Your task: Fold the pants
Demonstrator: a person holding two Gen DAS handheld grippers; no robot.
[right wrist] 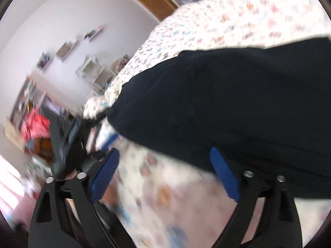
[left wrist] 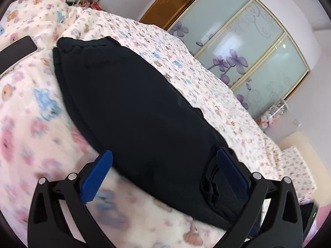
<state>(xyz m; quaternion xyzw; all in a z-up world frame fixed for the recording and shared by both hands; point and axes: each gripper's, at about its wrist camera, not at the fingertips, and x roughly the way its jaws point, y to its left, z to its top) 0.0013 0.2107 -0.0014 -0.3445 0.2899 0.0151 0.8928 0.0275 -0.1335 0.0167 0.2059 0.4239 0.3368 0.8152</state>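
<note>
Dark navy pants [left wrist: 132,103] lie stretched out on a bed with a floral sheet [left wrist: 29,107]. My left gripper [left wrist: 165,157] is open, its blue pads [left wrist: 97,175] wide apart over the near end of the pants, where bunched fabric [left wrist: 215,186] lies by the right pad. My right gripper [right wrist: 165,155] is open too, its blue pads [right wrist: 224,173] spread at the edge of the same pants [right wrist: 227,103]. Nothing is held between either pair of fingers. The right wrist view is blurred.
A black phone [left wrist: 16,49] lies on the sheet at the far left. Wardrobe doors with purple flowers [left wrist: 244,47] stand behind the bed. In the right wrist view a dark device [right wrist: 68,136], a red cloth [right wrist: 35,124] and shelves [right wrist: 91,70] lie to the left.
</note>
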